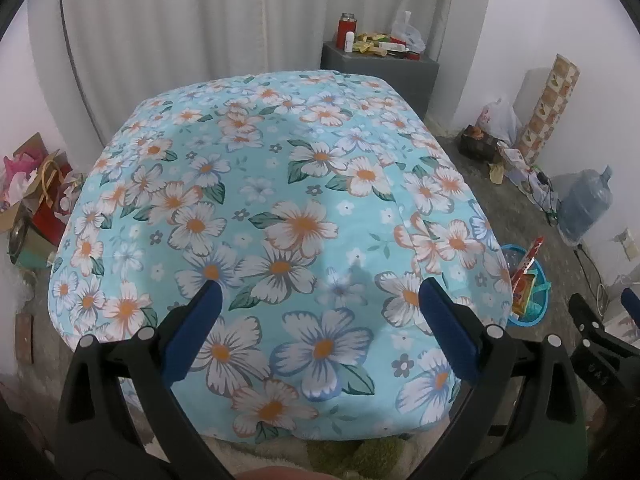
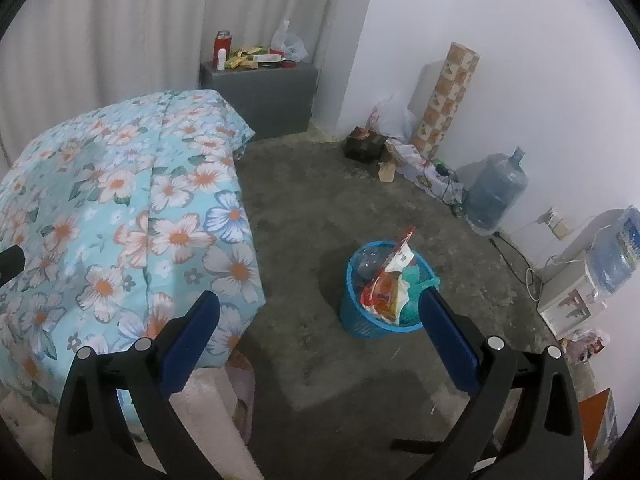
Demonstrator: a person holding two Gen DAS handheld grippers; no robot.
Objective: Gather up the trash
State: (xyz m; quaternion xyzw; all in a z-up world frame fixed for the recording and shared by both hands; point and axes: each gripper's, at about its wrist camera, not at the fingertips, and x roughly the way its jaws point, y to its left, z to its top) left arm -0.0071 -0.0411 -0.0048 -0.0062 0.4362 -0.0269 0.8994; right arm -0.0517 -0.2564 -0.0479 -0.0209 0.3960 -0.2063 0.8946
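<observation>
A blue trash basket (image 2: pixel 362 322) stands on the grey floor, stuffed with a red and white snack wrapper (image 2: pixel 390 276), teal plastic and a clear bottle. The same trash basket (image 1: pixel 538 312) shows at the right edge of the left wrist view, beside the bed. My right gripper (image 2: pixel 320 300) hangs open above the floor, just short of the basket, with nothing between its fingers. Over the flowered blue bedspread (image 1: pixel 280 200) my left gripper (image 1: pixel 320 290) is open and holds nothing. The right gripper's black frame (image 1: pixel 592 332) pokes in at the far right of the left wrist view.
A grey cabinet (image 2: pixel 276 96) in the corner carries a red flask, wrappers and a plastic bag. Along the right wall stand a patterned roll (image 2: pixel 448 96), a water jug (image 2: pixel 494 196), a white bag, cables and boxes. Paper bags and boxes (image 1: pixel 36 196) crowd the left of the bed.
</observation>
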